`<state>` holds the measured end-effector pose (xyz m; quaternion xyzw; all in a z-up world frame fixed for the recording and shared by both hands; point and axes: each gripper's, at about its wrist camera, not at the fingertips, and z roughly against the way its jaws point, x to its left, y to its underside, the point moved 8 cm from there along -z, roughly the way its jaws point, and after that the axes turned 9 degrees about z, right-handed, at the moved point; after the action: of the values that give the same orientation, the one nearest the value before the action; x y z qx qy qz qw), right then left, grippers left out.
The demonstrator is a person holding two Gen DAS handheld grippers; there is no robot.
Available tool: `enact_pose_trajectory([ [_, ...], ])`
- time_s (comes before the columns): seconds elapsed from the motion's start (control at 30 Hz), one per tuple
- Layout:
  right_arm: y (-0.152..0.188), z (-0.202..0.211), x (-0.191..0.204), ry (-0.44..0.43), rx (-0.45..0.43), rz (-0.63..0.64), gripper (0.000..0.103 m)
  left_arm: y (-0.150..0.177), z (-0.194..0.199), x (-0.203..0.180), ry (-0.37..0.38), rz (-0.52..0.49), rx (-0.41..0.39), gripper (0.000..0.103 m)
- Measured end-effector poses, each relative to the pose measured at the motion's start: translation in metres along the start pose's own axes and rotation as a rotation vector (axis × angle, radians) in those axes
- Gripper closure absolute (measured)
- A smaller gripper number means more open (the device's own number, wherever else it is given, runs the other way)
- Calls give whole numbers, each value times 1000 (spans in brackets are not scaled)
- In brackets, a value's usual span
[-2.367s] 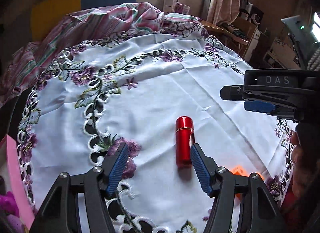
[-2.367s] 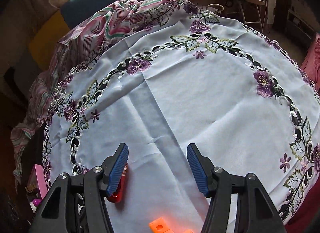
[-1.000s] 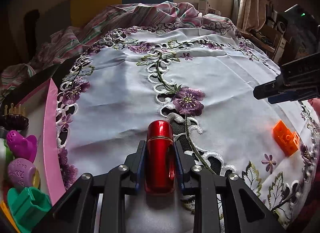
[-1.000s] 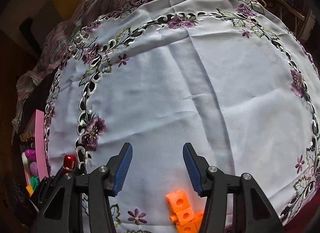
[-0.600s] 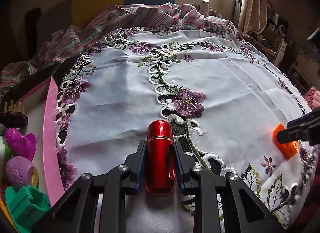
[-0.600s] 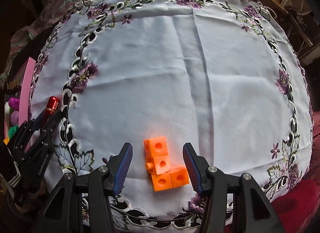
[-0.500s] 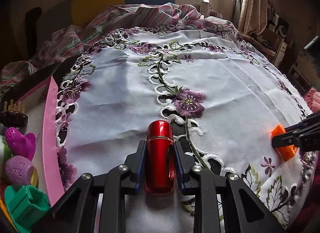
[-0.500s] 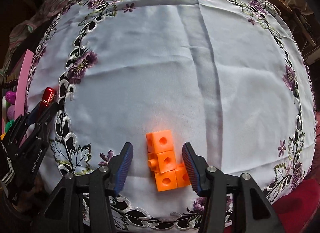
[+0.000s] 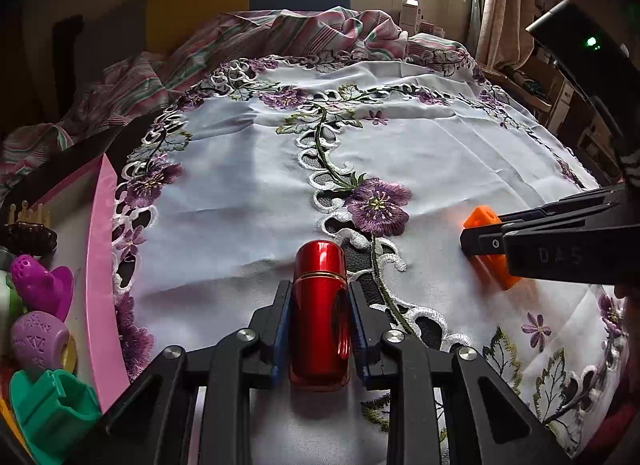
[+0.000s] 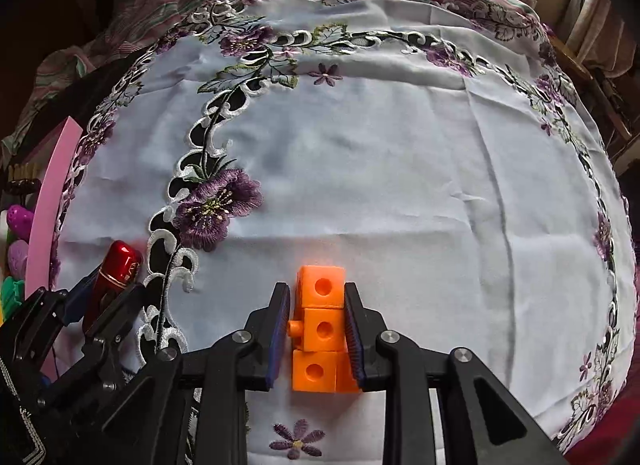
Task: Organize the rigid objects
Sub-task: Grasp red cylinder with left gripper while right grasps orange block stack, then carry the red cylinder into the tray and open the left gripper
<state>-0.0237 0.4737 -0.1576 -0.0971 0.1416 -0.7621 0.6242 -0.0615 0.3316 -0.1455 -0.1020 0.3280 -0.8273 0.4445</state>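
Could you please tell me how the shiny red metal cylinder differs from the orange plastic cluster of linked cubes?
The shiny red metal cylinder is one smooth, glossy, rounded piece with a gold band; the orange plastic cluster of linked cubes is matte, boxy, with round holes and a side peg. The cylinder sits in the left gripper, near the pink tray; the cluster sits in the right gripper, further from that tray. Both are gripped over the embroidered tablecloth.

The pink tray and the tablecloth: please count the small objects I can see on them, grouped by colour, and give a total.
Red: 1, the red cylinder in the left tongs
Orange: 1, the orange block piece in the right tongs
Purple: 2, in the pink tray
Green: 1, in the tray
Dark brown: 1, in the tray
Total: 6
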Motion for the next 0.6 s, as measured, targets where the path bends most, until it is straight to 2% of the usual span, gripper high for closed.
enact_pose_trajectory([
  [0.1, 3, -1, 2, -1, -8, 35, 75, -1, 2, 1, 2, 13, 4, 77],
  [0.23, 2, -4, 0, -35, -22, 18, 75, 0, 5, 1, -3, 19, 9, 77],
  [0.33, 2, -4, 3, -14, -33, 60, 75, -1, 12, 3, 11, 49, 18, 77],
  [0.6, 3, -3, 8, 17, -48, 103, 77, -17, 54, 14, 10, 78, -51, 77],
])
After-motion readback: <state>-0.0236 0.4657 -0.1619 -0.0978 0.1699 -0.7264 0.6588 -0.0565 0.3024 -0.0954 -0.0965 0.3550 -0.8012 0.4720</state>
